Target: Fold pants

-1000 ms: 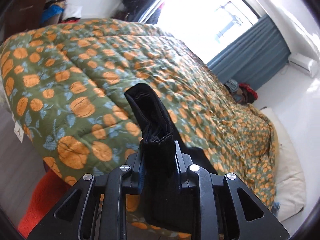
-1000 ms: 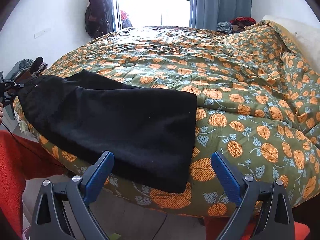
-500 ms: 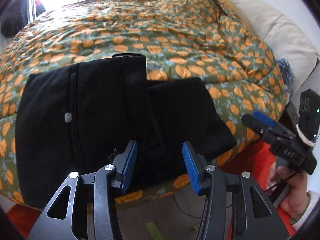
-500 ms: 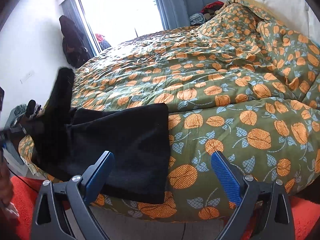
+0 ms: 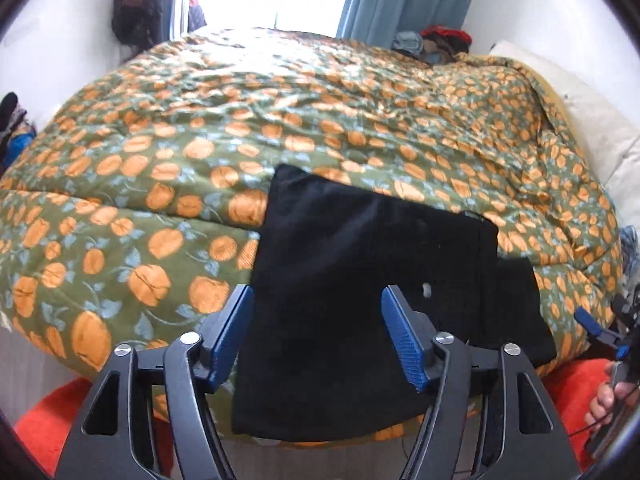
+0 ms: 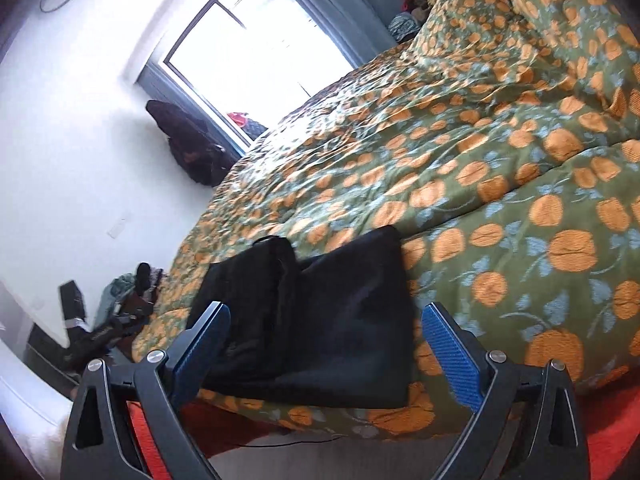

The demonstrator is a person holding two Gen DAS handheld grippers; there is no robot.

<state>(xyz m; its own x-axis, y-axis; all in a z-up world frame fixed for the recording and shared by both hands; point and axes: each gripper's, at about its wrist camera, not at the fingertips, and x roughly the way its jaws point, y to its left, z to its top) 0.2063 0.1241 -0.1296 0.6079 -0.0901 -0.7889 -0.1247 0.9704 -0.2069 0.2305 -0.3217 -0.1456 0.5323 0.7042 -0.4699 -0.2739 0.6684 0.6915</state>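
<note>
The black pants (image 5: 360, 272) lie folded on the near edge of the bed, the upper layer doubled over the lower one, which sticks out to the right. My left gripper (image 5: 316, 332) is open and empty, just in front of the fold. In the right wrist view the same folded pants (image 6: 320, 312) lie ahead. My right gripper (image 6: 324, 348) is open and empty, close to the pants' near edge. It also shows at the far right of the left wrist view (image 5: 600, 328), held by a hand.
The bed carries a green quilt with an orange fruit print (image 5: 280, 120). A white pillow (image 5: 592, 128) lies at the right. An orange-red rug (image 5: 44, 428) covers the floor below the bed edge. Clothes (image 6: 128, 296) are piled by the wall.
My left gripper let go of the waistband end it had carried over, and its jaws opened wide. The pants now lie folded flat. Both grippers drew back a little.
</note>
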